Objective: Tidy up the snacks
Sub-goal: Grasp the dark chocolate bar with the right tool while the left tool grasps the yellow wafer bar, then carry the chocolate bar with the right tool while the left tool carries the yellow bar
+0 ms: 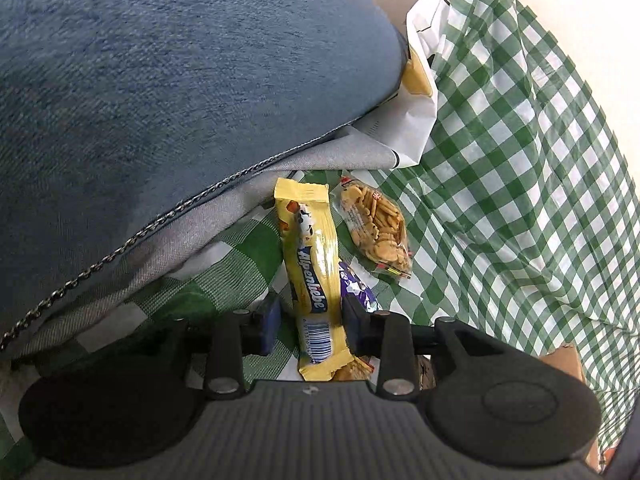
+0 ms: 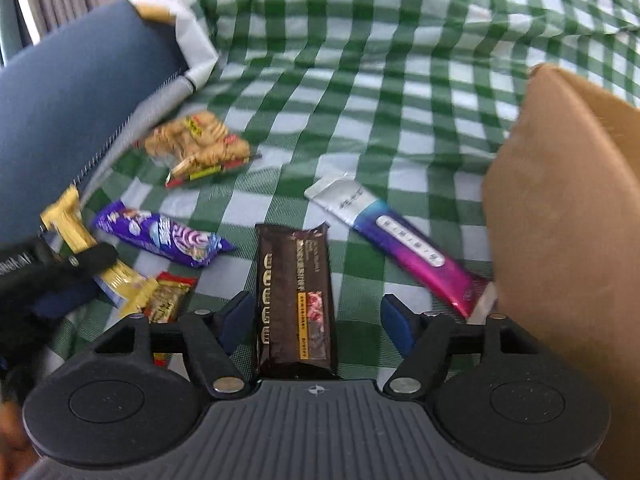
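Observation:
My left gripper (image 1: 308, 320) is around a yellow Alpenliebe packet (image 1: 310, 264); its right finger touches the packet and a small gap shows at the left finger. A clear bag of biscuits (image 1: 376, 228) and a purple packet (image 1: 358, 286) lie just right of it. My right gripper (image 2: 316, 320) is open, its fingers on either side of a dark brown chocolate bar (image 2: 296, 300) on the cloth, not touching it. The right wrist view also shows the purple packet (image 2: 168, 238), the biscuit bag (image 2: 196, 148), a silver-purple-pink sachet (image 2: 396, 240), a small red packet (image 2: 168, 296), and the left gripper on the yellow packet (image 2: 72, 224).
A green-and-white checked cloth (image 2: 360, 100) covers the surface. A blue cushion (image 1: 160, 100) crowds the left side. A brown cardboard box (image 2: 560, 240) stands at the right. White paper wrapping (image 1: 416, 120) lies behind the cushion.

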`<control>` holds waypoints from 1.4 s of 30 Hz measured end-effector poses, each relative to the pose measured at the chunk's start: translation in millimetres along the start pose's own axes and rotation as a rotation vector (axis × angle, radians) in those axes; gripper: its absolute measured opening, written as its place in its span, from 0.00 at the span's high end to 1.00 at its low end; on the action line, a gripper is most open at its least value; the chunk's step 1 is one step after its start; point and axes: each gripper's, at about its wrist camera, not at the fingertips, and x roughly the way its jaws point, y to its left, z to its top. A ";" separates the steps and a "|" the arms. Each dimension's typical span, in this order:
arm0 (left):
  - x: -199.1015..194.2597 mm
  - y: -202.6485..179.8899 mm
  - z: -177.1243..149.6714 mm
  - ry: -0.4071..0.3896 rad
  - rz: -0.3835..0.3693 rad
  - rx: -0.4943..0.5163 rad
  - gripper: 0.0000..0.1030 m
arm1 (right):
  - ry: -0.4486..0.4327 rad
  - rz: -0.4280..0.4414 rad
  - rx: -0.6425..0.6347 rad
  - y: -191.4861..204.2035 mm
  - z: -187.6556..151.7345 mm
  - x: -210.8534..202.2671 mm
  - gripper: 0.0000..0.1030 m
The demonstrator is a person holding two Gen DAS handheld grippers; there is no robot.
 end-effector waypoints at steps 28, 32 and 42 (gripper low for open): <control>-51.0 -21.2 -14.2 0.015 -0.159 0.204 0.84 | -0.136 0.069 -0.059 -27.7 -22.4 -111.8 0.60; -72.0 -21.9 -19.2 0.042 -0.211 0.220 0.84 | -0.188 0.088 -0.034 -48.4 -25.8 -144.8 0.60; -129.1 -25.4 -45.2 0.141 -0.380 0.234 0.84 | -0.289 0.149 -0.022 -80.0 -63.6 -194.3 0.60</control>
